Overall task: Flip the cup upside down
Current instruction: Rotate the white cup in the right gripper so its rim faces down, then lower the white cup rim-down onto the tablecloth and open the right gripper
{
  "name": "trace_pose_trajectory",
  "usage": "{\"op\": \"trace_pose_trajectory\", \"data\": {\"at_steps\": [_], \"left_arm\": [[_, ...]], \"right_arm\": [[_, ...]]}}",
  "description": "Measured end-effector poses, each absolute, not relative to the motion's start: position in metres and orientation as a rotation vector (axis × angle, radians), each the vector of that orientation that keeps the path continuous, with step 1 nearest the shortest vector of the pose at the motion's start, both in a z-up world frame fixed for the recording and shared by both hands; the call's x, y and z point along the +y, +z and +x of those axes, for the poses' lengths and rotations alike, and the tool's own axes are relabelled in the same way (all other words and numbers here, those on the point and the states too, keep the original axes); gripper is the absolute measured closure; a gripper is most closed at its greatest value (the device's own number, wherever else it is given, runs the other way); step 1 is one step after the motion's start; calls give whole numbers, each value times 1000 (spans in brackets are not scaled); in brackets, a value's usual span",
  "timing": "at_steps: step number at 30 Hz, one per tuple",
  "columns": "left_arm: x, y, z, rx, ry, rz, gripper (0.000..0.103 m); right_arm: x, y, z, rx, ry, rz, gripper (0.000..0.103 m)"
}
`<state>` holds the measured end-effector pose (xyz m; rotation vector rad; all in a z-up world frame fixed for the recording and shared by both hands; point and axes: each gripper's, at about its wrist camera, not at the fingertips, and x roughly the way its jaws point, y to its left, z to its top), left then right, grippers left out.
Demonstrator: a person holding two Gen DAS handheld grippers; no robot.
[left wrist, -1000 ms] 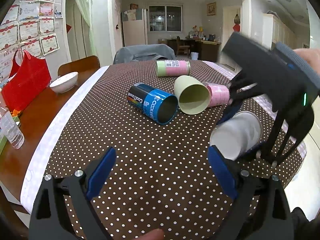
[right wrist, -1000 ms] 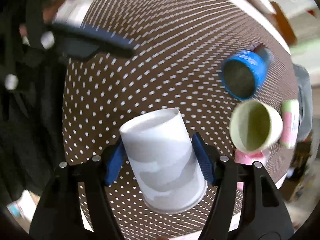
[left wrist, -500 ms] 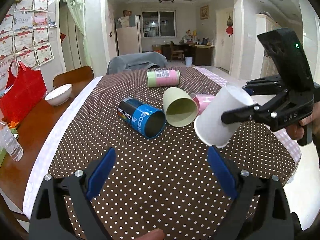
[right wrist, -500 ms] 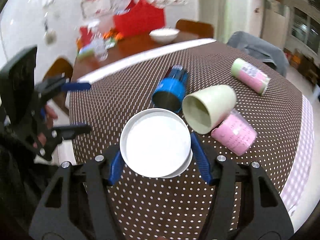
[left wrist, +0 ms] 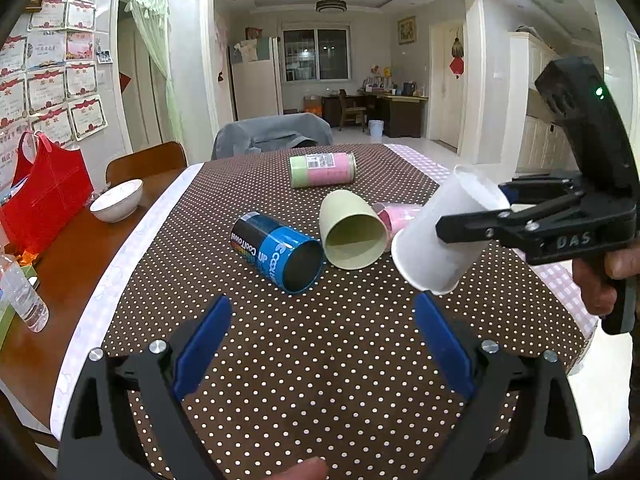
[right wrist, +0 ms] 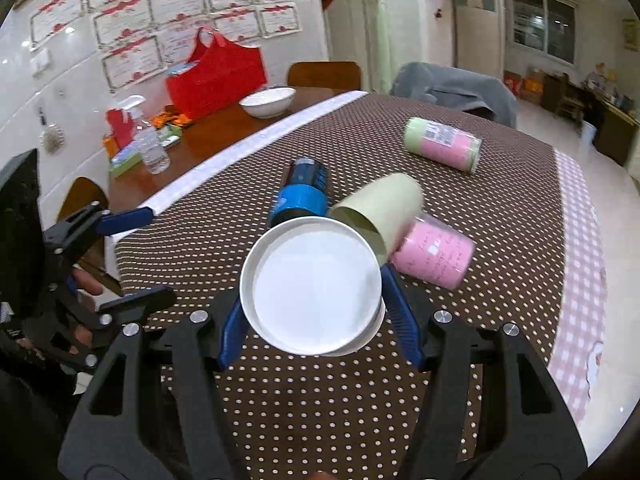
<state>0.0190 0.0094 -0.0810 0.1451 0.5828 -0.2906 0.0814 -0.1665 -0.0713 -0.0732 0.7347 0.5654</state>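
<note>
My right gripper [right wrist: 316, 320] is shut on a white paper cup [right wrist: 312, 288] and holds it above the dotted brown tablecloth [right wrist: 320, 400]. In the left wrist view the white cup [left wrist: 444, 236] is tilted, its wide mouth down toward the left and its base up, with the right gripper [left wrist: 480, 216] clamped across it. In the right wrist view I see the cup's flat round base facing the camera. My left gripper [left wrist: 320, 340] is open and empty, low over the near part of the table.
A blue can [left wrist: 280, 252], a pale green cup [left wrist: 352, 236], a pink cup [left wrist: 396, 216] and a pink-and-green can [left wrist: 324, 170] lie on their sides mid-table. A white bowl [left wrist: 116, 200], a red bag [left wrist: 44, 200] and a water bottle [left wrist: 20, 292] stand on the left.
My right gripper has lifted the white cup off the table and rotated it, so its mouth now tips downward. In the last half second it moved little. The left gripper stayed put.
</note>
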Motion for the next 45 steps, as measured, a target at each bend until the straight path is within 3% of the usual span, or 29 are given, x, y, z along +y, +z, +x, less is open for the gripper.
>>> {"op": "trace_pose_trajectory", "data": {"at_steps": [28, 30, 32, 34, 45], "left_arm": [[13, -84, 24, 599, -290, 143, 12], [14, -84, 24, 599, -288, 143, 12], [14, -84, 24, 597, -286, 142, 12], [14, -83, 23, 594, -286, 141, 12], [11, -77, 17, 573, -291, 144, 12]], "right_arm": [[-137, -124, 96, 882, 512, -164, 41], [-135, -126, 95, 877, 511, -174, 38], [-135, -125, 93, 861, 512, -172, 18], [-135, -123, 92, 841, 510, -169, 7], [-146, -113, 91, 795, 483, -104, 6]]}}
